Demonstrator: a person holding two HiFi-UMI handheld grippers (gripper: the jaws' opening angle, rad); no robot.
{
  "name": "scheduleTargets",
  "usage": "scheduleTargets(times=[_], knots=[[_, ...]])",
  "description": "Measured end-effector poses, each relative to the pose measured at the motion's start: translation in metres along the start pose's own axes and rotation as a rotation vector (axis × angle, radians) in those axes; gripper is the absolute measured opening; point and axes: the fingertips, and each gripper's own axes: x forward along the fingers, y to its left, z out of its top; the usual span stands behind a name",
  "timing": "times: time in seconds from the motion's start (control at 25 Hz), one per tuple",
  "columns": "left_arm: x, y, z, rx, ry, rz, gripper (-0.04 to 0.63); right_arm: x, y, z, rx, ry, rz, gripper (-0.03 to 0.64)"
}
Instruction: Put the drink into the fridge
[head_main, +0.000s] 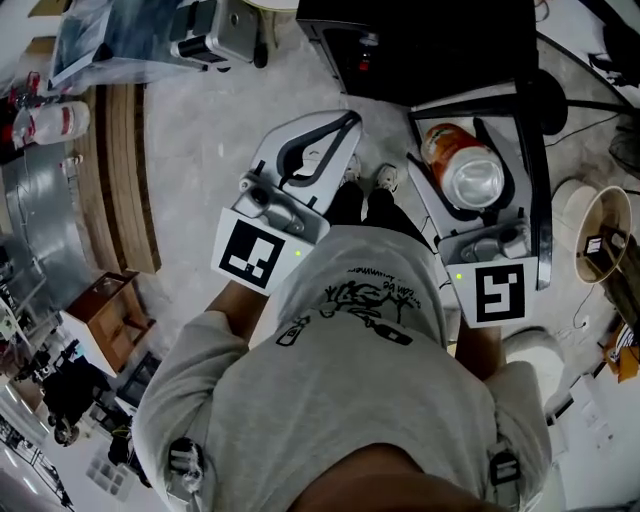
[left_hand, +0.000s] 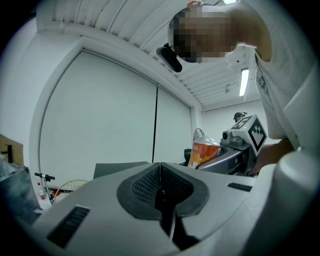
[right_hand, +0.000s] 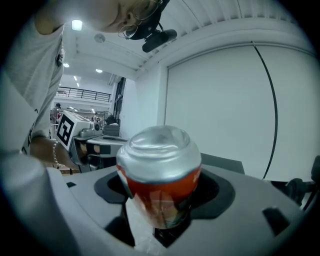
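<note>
The right gripper (head_main: 467, 128) has the can (head_main: 463, 165) between its jaws, which stand wide apart with both pads pressed on the can's orange sides. The can lies along the jaws, with its silver domed end turned back toward the gripper's camera and up toward the head camera. The left gripper (left_hand: 160, 176) holds nothing, and its jaws are closed together so the ribbed black pads meet along one line. In the head view both grippers are held out in front of the person's grey T-shirt (head_main: 350, 370), side by side and apart. The left one is over the pale floor (head_main: 200, 130). The right one is near a black box (head_main: 430, 40) at the top of the picture; whether that is the fridge I cannot tell. The can is outside the box, up in the gripper's hold. The person's shoes (head_main: 385, 178) show between the two grippers. Off to the left are wooden boards (head_main: 120, 170) and a red-and-white bottle (head_main: 52, 122), and at the right a round basket (head_main: 600, 232)
</note>
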Motion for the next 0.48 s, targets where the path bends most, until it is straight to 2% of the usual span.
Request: scheduleTargets(times=[0.48], knots=[[0.004, -0.006, -0.032, -0.028, 0.027, -0.021, 0.021, 0.005, 0.012, -0.032, 0.017, 0.049, 0.022, 0.339]])
